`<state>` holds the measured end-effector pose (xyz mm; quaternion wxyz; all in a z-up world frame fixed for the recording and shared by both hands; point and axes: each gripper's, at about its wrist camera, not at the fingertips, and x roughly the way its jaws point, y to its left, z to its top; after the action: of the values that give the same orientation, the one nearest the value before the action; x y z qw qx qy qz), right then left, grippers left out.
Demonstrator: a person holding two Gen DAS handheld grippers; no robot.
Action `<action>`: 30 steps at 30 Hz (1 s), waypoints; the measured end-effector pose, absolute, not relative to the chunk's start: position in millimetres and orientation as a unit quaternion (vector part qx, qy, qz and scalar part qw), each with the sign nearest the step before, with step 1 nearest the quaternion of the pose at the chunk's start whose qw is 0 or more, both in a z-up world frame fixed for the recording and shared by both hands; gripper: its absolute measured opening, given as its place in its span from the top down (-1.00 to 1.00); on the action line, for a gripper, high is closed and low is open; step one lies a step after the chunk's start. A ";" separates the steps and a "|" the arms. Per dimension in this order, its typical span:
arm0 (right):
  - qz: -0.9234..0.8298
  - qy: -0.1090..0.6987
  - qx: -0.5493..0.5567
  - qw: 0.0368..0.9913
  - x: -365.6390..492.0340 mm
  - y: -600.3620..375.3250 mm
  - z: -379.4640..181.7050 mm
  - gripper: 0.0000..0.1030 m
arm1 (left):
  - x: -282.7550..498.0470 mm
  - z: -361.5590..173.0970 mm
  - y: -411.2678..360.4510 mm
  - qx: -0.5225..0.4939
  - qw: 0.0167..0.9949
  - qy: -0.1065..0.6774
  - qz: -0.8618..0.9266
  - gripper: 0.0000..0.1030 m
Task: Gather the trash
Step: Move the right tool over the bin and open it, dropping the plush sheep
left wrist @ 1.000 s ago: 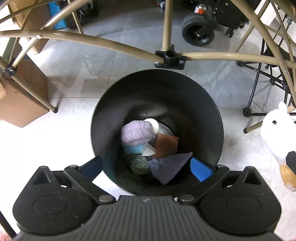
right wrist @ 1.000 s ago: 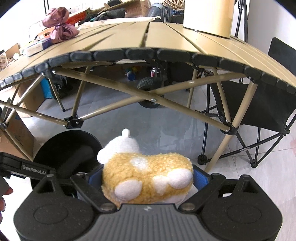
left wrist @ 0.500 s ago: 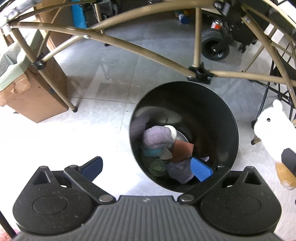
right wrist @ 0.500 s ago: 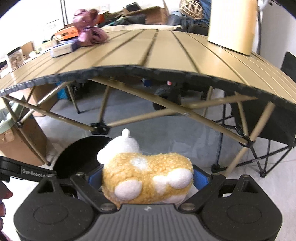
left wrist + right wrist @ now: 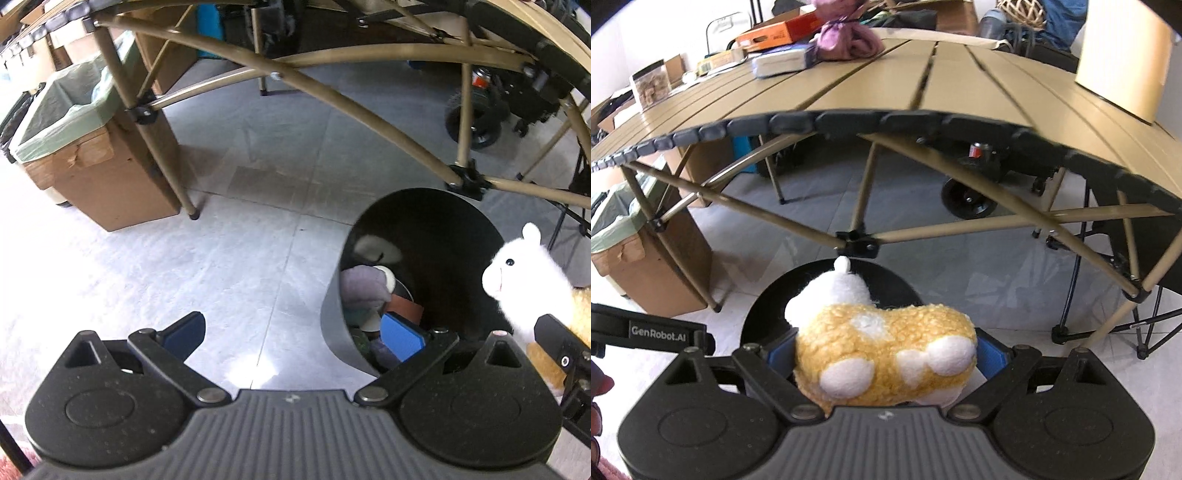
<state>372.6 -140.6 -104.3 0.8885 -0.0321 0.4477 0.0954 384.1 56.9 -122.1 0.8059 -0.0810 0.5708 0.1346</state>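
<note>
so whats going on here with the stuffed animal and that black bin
A person is tidying up with a handheld gripper in each hand. The right gripper has its jaws closed on a yellow and white plush toy, held just above the black bin, which already holds some cloths and scraps. The left gripper is open and empty, off to the bin's side over the floor. The toy has not been dropped in yet.

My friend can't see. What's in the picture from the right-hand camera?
The right tongs squeeze a fluffy yellow and white stuffed animal, holding it above a round black bin on the floor. Behind stands a tan folding table with boxes and a purple bundle on top.
</note>
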 end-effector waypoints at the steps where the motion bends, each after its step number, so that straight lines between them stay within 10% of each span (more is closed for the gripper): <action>1: 0.098 0.453 -0.032 0.886 374.2 -137.8 -106.0 -0.82 | 384.2 -122.6 59.1 -0.082 0.806 0.571 0.137 -1.00; 30: 0.088 0.538 -0.034 0.837 401.1 -109.8 -160.8 -0.82 | 389.2 -143.8 90.6 -0.085 0.785 0.588 0.177 -1.00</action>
<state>401.1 -109.8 -160.8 0.8375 -0.0335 0.5383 0.0878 389.2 90.6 -143.8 0.7846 -0.0847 0.5881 0.1768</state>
